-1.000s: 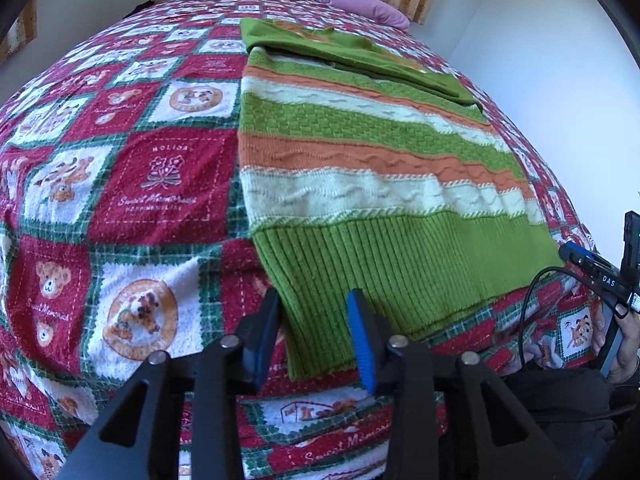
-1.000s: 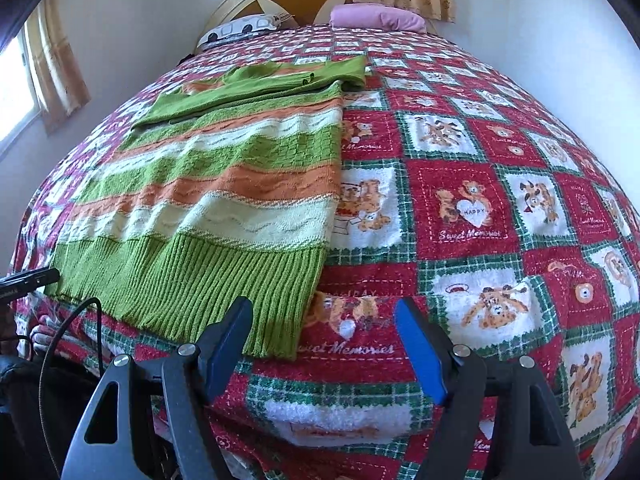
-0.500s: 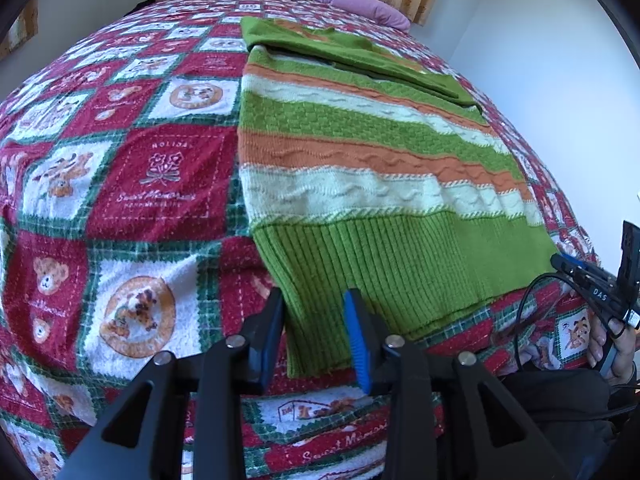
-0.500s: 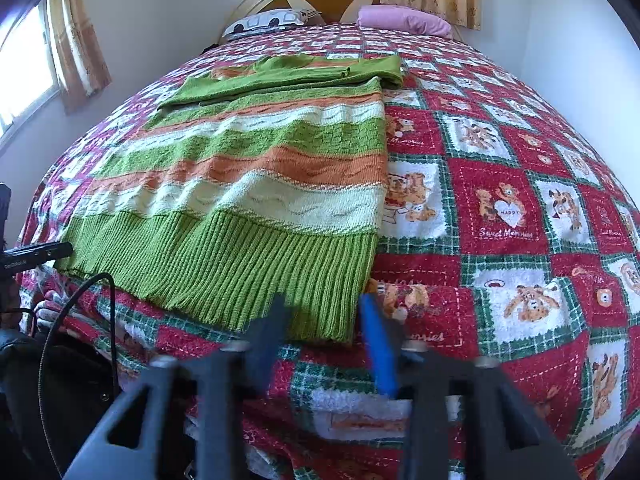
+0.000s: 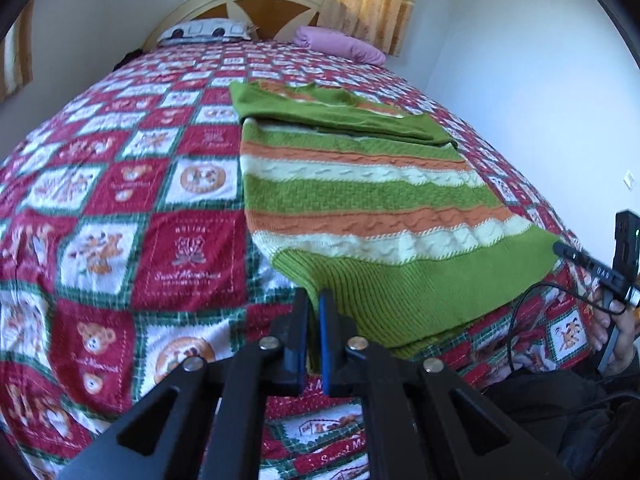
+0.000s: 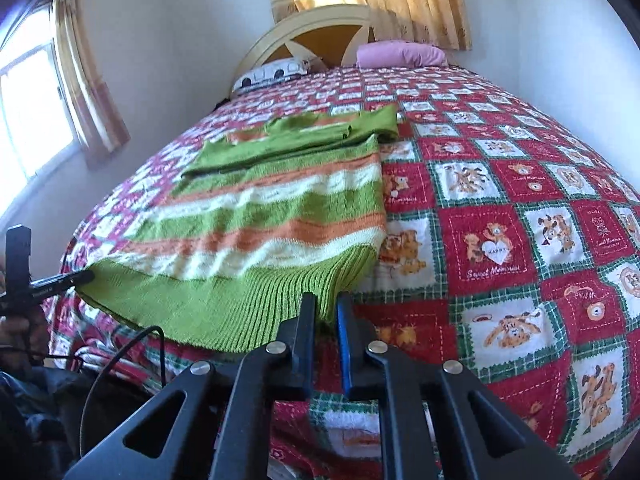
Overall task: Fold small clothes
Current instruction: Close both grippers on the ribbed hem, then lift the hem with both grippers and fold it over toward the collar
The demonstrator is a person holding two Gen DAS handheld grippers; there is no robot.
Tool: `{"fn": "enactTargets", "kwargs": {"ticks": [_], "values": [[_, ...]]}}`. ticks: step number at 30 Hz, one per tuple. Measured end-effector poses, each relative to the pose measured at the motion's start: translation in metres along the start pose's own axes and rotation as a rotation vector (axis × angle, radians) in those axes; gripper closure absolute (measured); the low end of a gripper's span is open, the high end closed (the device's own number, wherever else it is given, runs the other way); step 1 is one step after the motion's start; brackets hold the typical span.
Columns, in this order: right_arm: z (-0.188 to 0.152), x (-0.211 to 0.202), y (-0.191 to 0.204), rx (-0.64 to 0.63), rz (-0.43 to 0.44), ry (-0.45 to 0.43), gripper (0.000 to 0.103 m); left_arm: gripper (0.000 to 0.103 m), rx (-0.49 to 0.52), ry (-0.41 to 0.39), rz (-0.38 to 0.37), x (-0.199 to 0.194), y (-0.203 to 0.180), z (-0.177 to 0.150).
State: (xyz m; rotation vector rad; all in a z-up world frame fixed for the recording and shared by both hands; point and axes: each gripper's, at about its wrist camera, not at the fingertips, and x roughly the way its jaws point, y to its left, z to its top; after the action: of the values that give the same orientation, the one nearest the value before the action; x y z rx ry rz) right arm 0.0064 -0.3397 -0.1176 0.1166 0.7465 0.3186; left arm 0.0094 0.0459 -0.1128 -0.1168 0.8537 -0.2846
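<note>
A knitted sweater [image 5: 360, 200] in green, orange and cream stripes lies flat on the bed, its sleeves folded across the far end. My left gripper [image 5: 314, 300] is shut on the near left corner of the green ribbed hem, lifted a little off the quilt. In the right wrist view the same sweater [image 6: 272, 216] has its near right hem corner pinched in my right gripper [image 6: 326, 304], also raised. The hem sags between the two corners. The other gripper [image 6: 60, 280] shows at the left edge of that view.
A red, white and green teddy-bear quilt [image 5: 120, 220] covers the whole bed. A pink pillow [image 5: 340, 42] and a patterned pillow [image 5: 204, 32] lie by the headboard. White walls flank the bed, with a curtained window [image 6: 36, 100] on one side. A hand [image 5: 616, 332] and cables sit at the bed's near edge.
Both grippers went from open beside the hem corners to shut on them. Both have since risen, lifting the hem corners off the quilt and tilting the views toward the headboard.
</note>
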Motion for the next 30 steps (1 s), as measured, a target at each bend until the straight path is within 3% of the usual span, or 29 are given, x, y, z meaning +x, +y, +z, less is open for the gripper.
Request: {"fn": "enactTargets", "kwargs": {"ticks": [9, 30], "values": [[0.041, -0.007, -0.001, 0.025, 0.020, -0.087, 0.095, 0.098, 0.076, -0.062, 0.079, 0.004, 0.001, 0.034], [0.165, 0.023, 0.012, -0.034, 0.006, -0.204, 0.095, 0.098, 0.027, -0.165, 0.065, 0.020, 0.029, 0.150]]}}
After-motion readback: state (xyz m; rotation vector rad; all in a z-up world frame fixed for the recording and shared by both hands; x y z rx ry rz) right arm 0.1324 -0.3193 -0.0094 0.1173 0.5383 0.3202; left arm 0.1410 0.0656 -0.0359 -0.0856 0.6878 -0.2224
